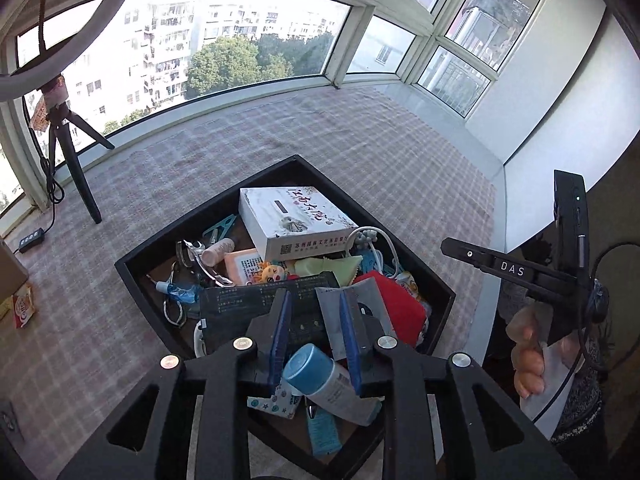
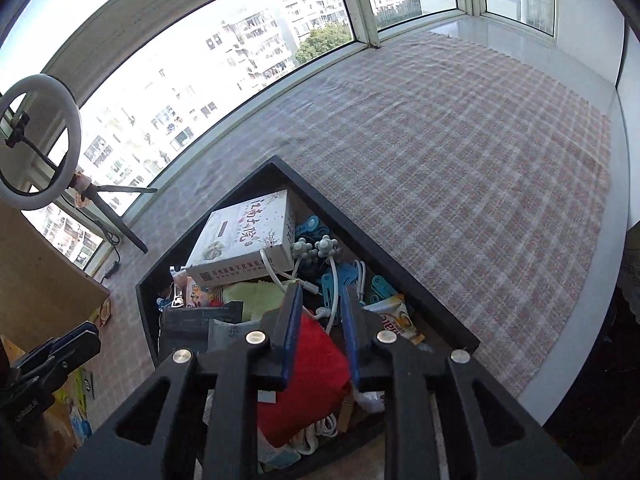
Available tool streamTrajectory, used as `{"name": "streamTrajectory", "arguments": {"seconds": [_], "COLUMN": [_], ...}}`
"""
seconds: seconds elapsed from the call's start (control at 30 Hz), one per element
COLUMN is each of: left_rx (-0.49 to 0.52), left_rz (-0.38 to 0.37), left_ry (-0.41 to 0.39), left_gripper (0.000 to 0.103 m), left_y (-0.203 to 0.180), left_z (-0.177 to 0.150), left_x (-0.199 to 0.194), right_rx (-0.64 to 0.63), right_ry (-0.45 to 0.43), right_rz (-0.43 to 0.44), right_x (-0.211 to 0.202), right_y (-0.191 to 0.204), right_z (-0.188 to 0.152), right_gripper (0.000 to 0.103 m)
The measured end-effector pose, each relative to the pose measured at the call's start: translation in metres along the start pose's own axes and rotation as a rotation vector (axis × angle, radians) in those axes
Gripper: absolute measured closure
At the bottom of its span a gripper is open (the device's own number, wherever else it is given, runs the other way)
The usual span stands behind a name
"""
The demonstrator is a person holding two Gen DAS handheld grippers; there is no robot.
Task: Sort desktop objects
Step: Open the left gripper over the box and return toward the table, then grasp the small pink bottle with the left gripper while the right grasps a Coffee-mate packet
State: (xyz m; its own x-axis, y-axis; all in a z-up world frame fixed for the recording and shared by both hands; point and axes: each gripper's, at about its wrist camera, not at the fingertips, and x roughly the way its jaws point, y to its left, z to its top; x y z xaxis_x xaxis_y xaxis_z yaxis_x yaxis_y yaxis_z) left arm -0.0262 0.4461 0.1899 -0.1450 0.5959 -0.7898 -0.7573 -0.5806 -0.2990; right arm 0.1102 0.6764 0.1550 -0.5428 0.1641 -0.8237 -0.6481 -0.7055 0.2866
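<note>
A black tray (image 1: pixel 132 280) full of small objects sits on the checked cloth. My left gripper (image 1: pixel 314 304) is open above its near part, over a white bottle with a blue cap (image 1: pixel 320 380) and a dark packet (image 1: pixel 236 300). A white box with Chinese writing (image 1: pixel 292 220) lies at the tray's far side. In the right wrist view my right gripper (image 2: pixel 320 300) is open above a red cloth (image 2: pixel 308 376) in the same tray (image 2: pixel 400 268). The white box (image 2: pixel 244 236), blue clips (image 2: pixel 312 228) and a white cable (image 2: pixel 334 280) lie beyond it.
A ring light on a black tripod (image 1: pixel 76 160) stands at the left by the window; it also shows in the right wrist view (image 2: pixel 40 140). A cardboard box (image 2: pixel 40 272) stands left. The checked cloth (image 2: pixel 460 168) stretches to the right. The right hand and its gripper handle (image 1: pixel 560 280) show at the right.
</note>
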Motion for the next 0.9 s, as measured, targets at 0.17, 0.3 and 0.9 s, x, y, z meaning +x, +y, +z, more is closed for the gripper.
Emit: {"name": "streamTrajectory", "arguments": {"seconds": [0.17,0.3,0.9], "left_rx": [-0.045,-0.096,-0.450], "left_rz": [0.059,0.096,0.389], "left_ry": [-0.021,-0.031,-0.055], "left_gripper": [0.080,0.080,0.076], "left_y": [0.033,0.068,0.272], "left_z": [-0.008,-0.018,-0.087], "left_x": [-0.016,-0.029,-0.086], "right_rx": [-0.065,-0.122,-0.450], "right_ry": [0.023,0.053,0.158], "right_rz": [0.025,0.050,0.178], "right_x": [0.013,0.026,0.100], "right_y": [0.032,0.063,0.260], "right_z": [-0.004,-0.009,-0.041], "right_gripper": [0.083,0.083,0.081]}}
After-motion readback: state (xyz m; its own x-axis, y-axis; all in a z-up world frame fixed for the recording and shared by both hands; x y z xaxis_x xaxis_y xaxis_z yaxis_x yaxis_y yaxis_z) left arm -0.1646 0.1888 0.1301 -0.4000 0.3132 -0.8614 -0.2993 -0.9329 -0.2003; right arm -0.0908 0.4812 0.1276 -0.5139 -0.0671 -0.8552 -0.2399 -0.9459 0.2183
